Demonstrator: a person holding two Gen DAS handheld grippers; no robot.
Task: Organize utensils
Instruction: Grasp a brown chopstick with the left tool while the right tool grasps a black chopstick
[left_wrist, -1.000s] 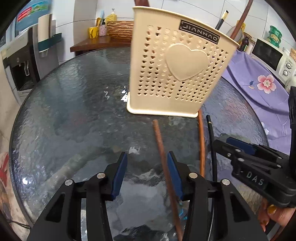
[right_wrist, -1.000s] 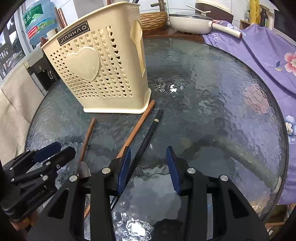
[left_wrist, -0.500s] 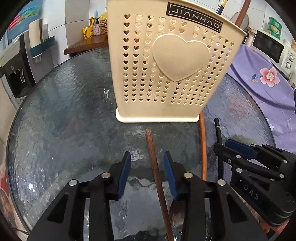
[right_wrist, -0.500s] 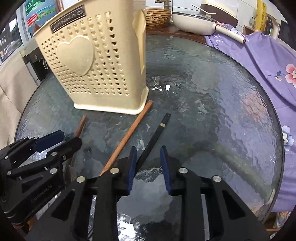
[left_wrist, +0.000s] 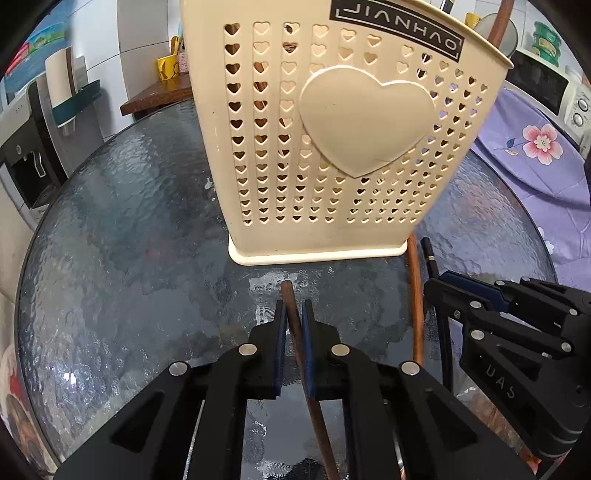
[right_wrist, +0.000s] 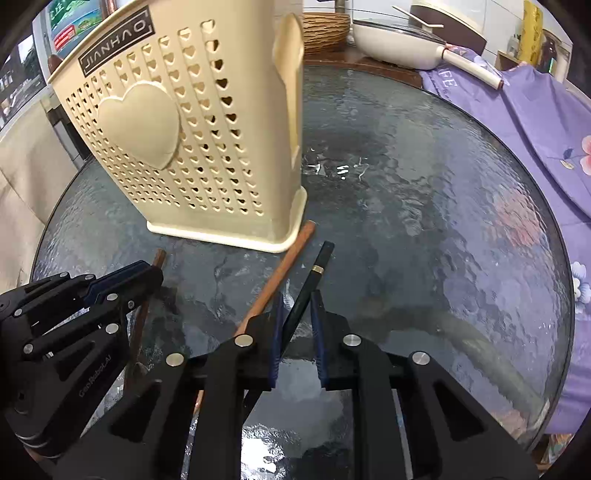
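Left wrist view: left gripper (left_wrist: 293, 314), jaws just closing, pinches a dark brown utensil handle (left_wrist: 286, 291) on the glass table (left_wrist: 129, 240), before the cream holder (left_wrist: 332, 147).
Right wrist view: right gripper (right_wrist: 297, 310), jaws just closing, clamps the black chopstick (right_wrist: 314, 273); a lighter wooden handle (right_wrist: 284, 269) lies alongside.

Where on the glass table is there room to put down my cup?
The glass table is bare to the right of the cream holder, towards the purple cloth, and on its left in the left wrist view. In front of the holder, sticks and both claws crowd it.
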